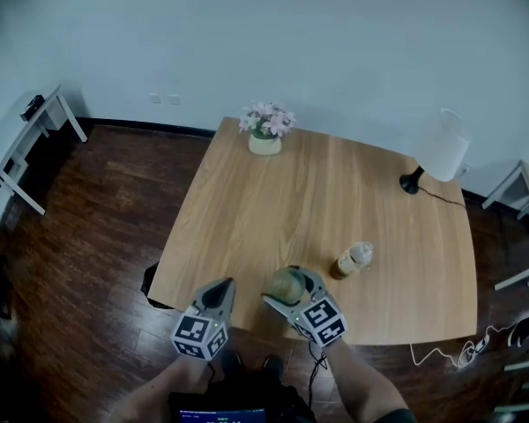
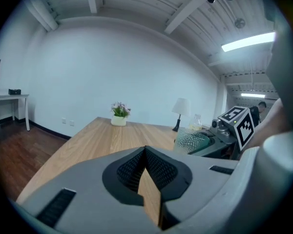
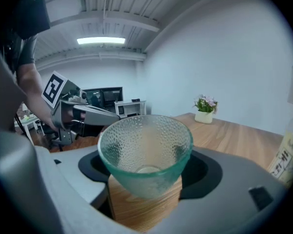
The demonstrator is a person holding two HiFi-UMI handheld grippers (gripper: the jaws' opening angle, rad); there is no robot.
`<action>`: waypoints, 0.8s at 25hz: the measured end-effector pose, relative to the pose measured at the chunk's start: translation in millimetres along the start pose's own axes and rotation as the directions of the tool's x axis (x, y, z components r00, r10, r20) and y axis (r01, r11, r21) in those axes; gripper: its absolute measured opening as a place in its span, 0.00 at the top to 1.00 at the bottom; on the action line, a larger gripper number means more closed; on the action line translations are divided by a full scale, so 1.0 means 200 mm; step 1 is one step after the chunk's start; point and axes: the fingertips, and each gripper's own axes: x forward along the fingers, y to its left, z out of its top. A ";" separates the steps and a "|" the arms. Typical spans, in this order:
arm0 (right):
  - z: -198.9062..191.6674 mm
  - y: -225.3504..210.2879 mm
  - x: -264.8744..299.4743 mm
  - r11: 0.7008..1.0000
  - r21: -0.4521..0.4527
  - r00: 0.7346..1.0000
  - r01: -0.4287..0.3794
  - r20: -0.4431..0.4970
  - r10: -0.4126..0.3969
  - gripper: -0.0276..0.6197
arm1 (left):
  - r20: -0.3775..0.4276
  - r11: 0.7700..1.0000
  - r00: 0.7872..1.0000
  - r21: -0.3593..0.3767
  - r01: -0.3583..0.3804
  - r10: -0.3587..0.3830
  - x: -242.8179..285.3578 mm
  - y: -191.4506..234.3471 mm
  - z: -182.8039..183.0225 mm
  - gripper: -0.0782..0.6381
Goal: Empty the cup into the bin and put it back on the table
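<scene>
A dimpled clear glass cup (image 1: 286,285) sits between the jaws of my right gripper (image 1: 291,291), which is shut on it just above the near edge of the wooden table (image 1: 335,192). In the right gripper view the cup (image 3: 145,150) stands upright in the gripper (image 3: 146,168), both black pads against its sides; I cannot make out what is inside. My left gripper (image 1: 219,293) hovers beside it on the left, shut and holding nothing. Its tips (image 2: 145,150) meet in the left gripper view, where the cup (image 2: 190,141) shows on the right.
A small bottle (image 1: 354,259) stands on the table just right of the cup. A flower pot (image 1: 265,130) and a white lamp (image 1: 441,148) stand at the far side. A dark object (image 1: 150,285) sits on the floor under the table's near left corner. A cable (image 1: 450,352) lies on the floor at right.
</scene>
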 end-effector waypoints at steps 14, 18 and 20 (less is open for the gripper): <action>0.52 0.06 -0.21 0.999 -0.047 0.999 0.005 0.054 -0.003 0.35 | 0.312 1.000 0.950 -0.004 -0.006 0.007 -0.31 -0.01 0.66 0.90; 0.67 0.07 -0.29 0.999 -0.046 0.998 0.003 0.068 0.000 0.35 | 0.381 0.999 0.925 0.043 -0.006 -0.011 -0.41 -0.04 0.84 0.90; 0.75 0.08 -0.31 0.999 -0.051 0.997 0.001 0.079 0.003 0.35 | 0.402 0.997 0.916 0.080 -0.020 -0.014 -0.45 -0.04 0.91 0.90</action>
